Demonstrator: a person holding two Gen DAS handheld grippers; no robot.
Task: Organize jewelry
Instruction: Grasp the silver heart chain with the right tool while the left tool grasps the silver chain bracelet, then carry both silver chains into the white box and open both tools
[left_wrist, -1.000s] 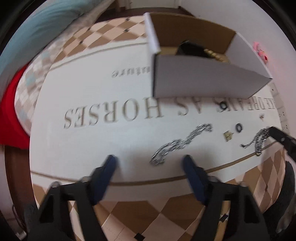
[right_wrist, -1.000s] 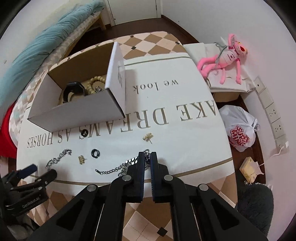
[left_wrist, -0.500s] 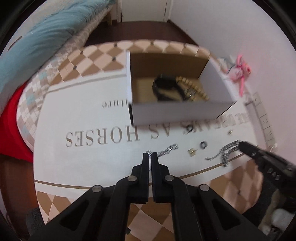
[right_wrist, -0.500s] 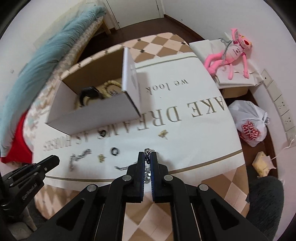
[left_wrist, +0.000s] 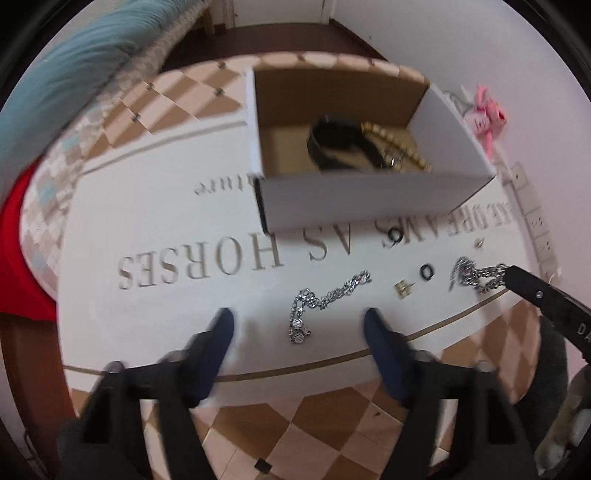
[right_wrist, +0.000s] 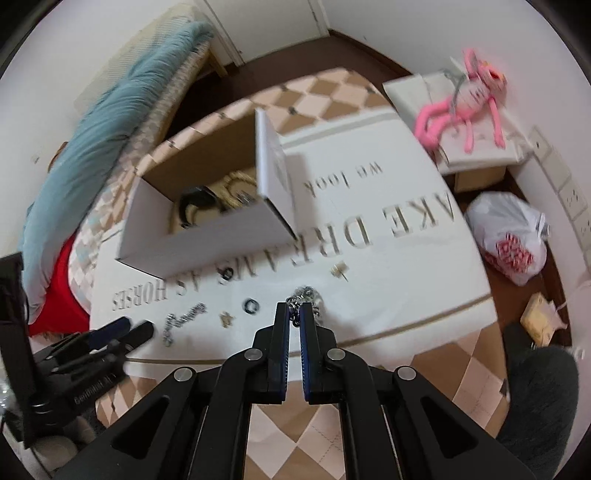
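Observation:
My left gripper (left_wrist: 297, 325) points down at the white printed cloth (left_wrist: 155, 317), and its jaws are opening. A thin silver chain (left_wrist: 325, 297) lies on the cloth between the blue fingertips (left_wrist: 221, 326), and neither pad touches it. To the right, my right gripper (right_wrist: 294, 314) is shut on a thicker silver chain (right_wrist: 310, 295), which bunches at its tips. That thicker chain (left_wrist: 476, 275) also shows in the left wrist view. Behind stands an open white box (left_wrist: 369, 199) holding a black bracelet (left_wrist: 332, 144) and gold beads (left_wrist: 402, 147).
Loose on the cloth lie a gold earring (left_wrist: 402, 288), two black rings (left_wrist: 426, 272) (left_wrist: 397, 238) and a small gold stud (right_wrist: 340, 269). A pink plush toy (right_wrist: 469, 107) and a white plastic bag (right_wrist: 509, 236) sit beyond the table's right edge. A teal blanket (right_wrist: 110, 122) lies left.
My left gripper was shut half a second ago and now stands open astride the thin chain. The thick chain, once stretched out on the cloth, has gathered at my right gripper's tips.

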